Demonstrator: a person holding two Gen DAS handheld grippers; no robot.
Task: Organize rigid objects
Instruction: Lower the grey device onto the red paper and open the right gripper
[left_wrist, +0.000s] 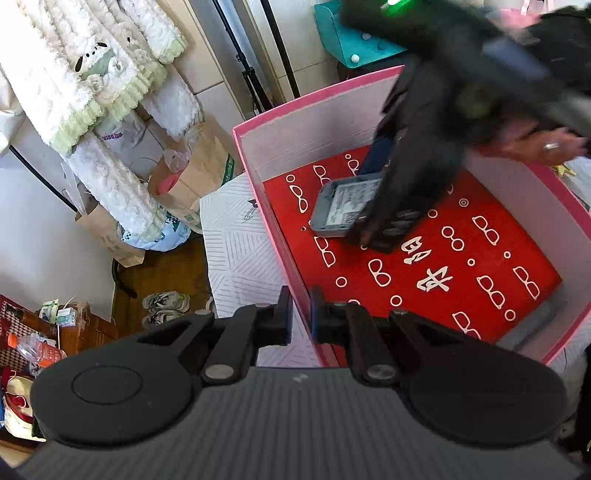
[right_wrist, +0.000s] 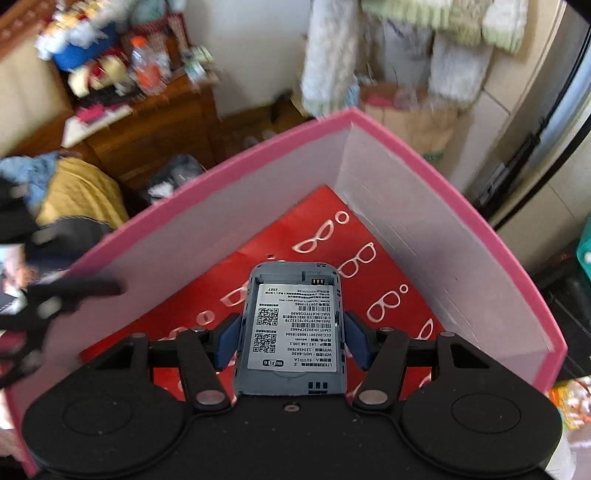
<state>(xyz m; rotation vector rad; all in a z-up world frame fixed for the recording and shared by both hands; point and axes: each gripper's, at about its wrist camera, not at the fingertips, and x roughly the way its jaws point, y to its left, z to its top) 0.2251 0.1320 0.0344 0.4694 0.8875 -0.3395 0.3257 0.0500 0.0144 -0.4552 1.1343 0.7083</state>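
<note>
Right gripper fingers clamped on a grey pocket WiFi router, label up, low inside the pink box over its red glasses-print floor, left gripper fingers pinching the box's pink wall.

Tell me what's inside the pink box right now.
Inside the pink box: a red glasses-print liner and a grey router held by the right gripper. The liner beneath them is hidden.

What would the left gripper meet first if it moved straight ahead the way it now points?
Probably the pink box: the left gripper sits nearly shut with that box's near side wall lined up just ahead of its fingertips. Depth is hard to judge, so it might pass just over the rim.
</note>
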